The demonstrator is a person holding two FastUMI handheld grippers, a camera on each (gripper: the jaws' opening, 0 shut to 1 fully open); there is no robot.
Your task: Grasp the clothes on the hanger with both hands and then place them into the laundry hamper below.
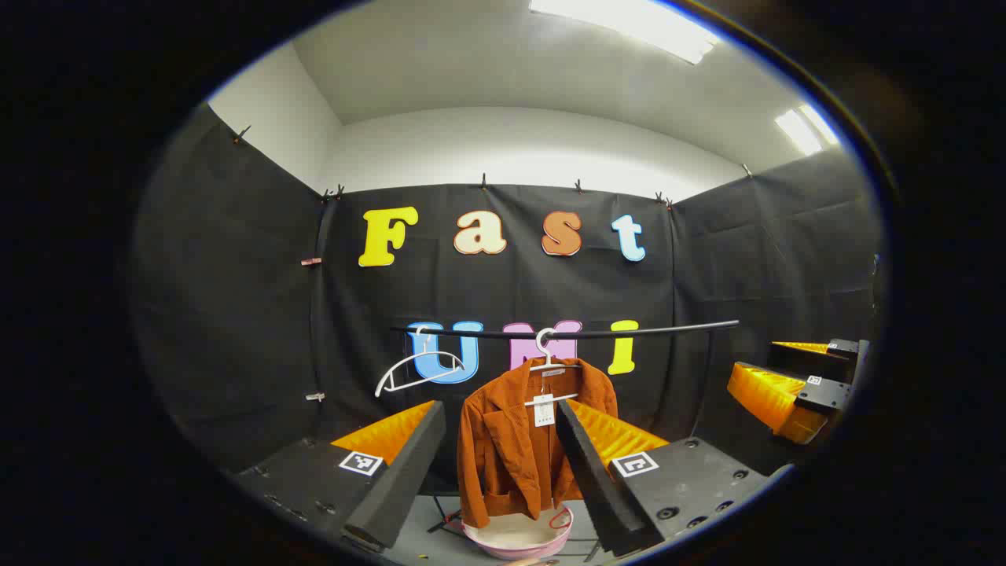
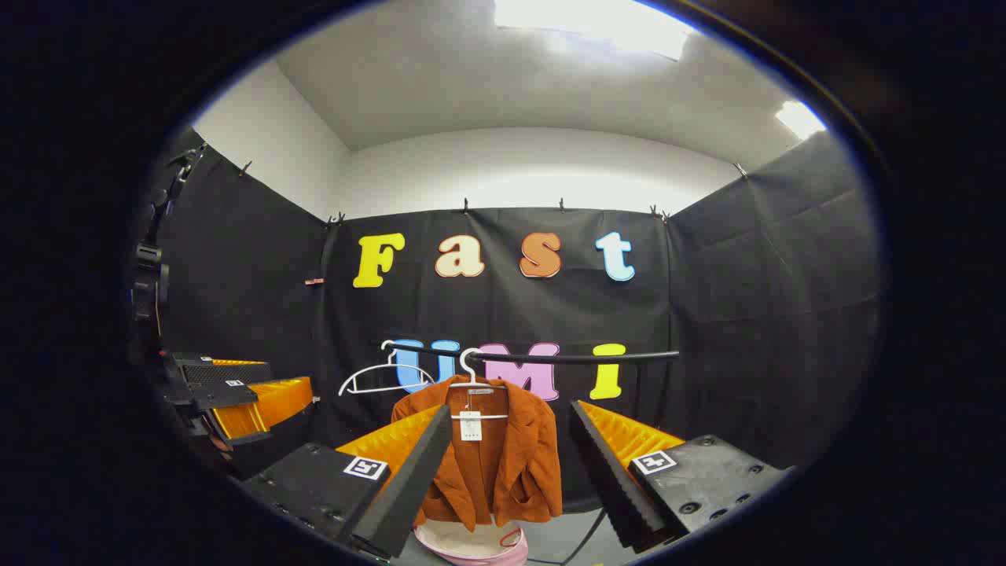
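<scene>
we've got both grippers, left [image 1: 495, 464] and right [image 2: 511, 464], spread wide, holding nothing | rust jacket [image 1: 515, 448] hanging on its hanger [image 1: 548, 365] on the rail [image 1: 566, 333] | pink hamper [image 1: 519, 538] right below

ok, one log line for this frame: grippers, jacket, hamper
left gripper: open, short of jacket | right gripper: open | jacket: on hanger, on rail | hamper: below jacket | spare hanger: bare
</scene>
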